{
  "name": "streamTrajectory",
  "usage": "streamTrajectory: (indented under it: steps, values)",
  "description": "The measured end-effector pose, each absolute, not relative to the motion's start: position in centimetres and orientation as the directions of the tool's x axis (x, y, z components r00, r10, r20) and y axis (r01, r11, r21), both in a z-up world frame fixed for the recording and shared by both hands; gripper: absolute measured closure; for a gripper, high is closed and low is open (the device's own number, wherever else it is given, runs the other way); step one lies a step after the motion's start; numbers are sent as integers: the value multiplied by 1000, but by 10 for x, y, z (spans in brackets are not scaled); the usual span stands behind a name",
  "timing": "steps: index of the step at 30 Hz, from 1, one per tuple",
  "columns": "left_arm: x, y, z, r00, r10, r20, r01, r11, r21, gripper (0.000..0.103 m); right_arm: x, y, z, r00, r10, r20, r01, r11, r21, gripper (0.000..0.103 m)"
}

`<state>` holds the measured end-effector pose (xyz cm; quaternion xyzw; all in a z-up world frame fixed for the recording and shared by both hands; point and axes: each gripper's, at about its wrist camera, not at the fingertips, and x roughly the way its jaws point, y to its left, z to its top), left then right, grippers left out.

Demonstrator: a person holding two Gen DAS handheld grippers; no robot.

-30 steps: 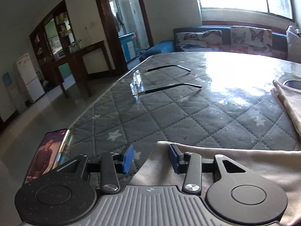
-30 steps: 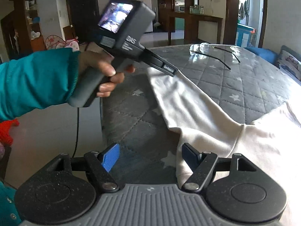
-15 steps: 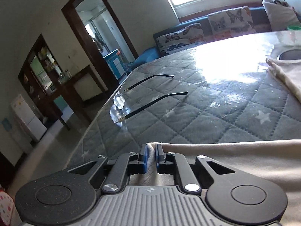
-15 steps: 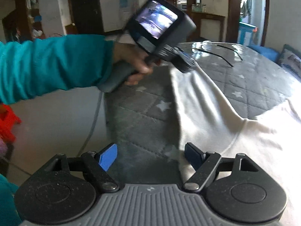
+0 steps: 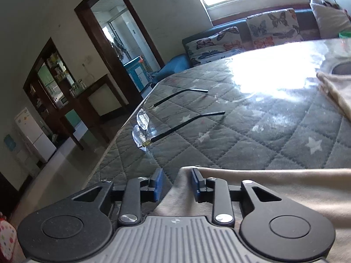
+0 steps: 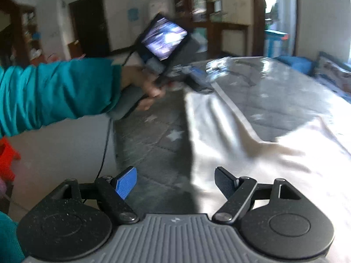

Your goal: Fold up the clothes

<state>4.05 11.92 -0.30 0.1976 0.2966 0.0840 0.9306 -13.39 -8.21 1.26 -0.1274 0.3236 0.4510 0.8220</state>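
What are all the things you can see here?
Cloth: one, cream, spread on the table's near part.
Glasses: one pair, clear with black arms, near the table's edge.
Table: one, grey quilted cover with stars.
Sofa: one, blue, butterfly cushions, beyond the table.
Fridge: one, white, far left.
Left claw: blue pads, just been opening, cloth corner between them, not pinched.
Right claw: open, at the cloth's edge.
Sleeve: teal, left arm.

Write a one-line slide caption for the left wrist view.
Left gripper, jaws just reopened, straddles the beige garment's edge on a star-quilted table; rimless eyeglasses lie beyond.
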Motion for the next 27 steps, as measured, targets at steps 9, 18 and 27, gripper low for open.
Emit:
streamTrajectory:
  steps: [9, 18, 27]
  values:
    - [-2, 89, 28, 843, 130, -522, 42, 951, 305, 59, -131, -180, 18, 552, 509, -661, -621, 780, 81, 23]
    - [-54, 22, 30, 769, -120, -628, 261, 956, 137, 35, -146, -254, 8, 644, 347, -682, -392, 915, 96, 23]
    - [-69, -18, 12, 697, -107, -709, 237, 968, 87, 9, -155, -284, -9, 689, 199, -697, -190, 978, 92, 15]
